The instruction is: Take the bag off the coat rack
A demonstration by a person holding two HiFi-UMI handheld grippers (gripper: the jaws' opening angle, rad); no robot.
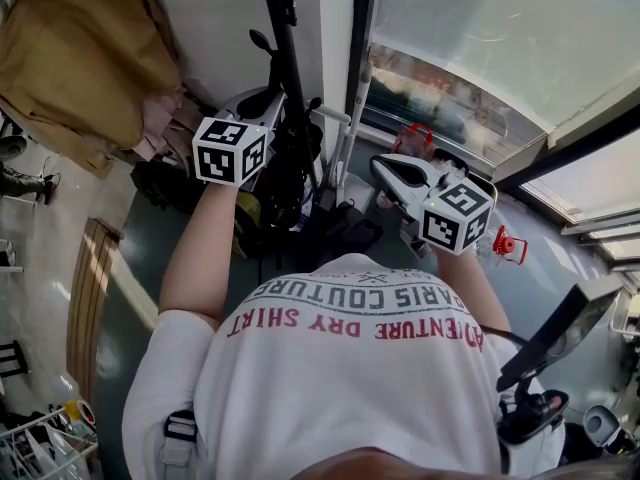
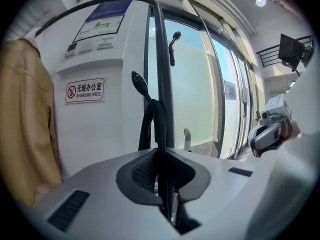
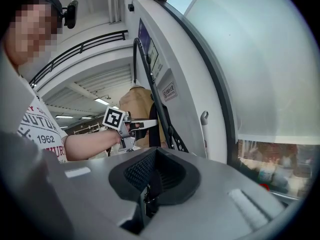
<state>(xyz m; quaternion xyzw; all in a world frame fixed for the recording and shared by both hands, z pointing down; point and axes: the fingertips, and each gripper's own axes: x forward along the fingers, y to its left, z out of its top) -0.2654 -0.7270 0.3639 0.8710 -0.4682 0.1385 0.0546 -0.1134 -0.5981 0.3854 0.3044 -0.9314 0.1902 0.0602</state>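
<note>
Left gripper [image 2: 164, 194] closed on strap [image 2: 150, 126] of bag [image 1: 290, 183], hung from hook [image 2: 140, 81] at 12 o'clock on coat rack [image 2: 162, 54]. Right gripper [image 3: 145, 204] clamped on second strap [image 3: 145, 194]. Bag held against coat rack, between grippers. Strap to be lifted clear of hook tip, then drawn toward 6 o'clock.

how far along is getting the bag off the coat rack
Done: both tools have a grip, the left tool shut on the bag strap, the right tool on a buckled strap. In hand: the bag strap hangs over a hook of the coat rack, not yet lifted. Left: raise it off the hook and clear.
</note>
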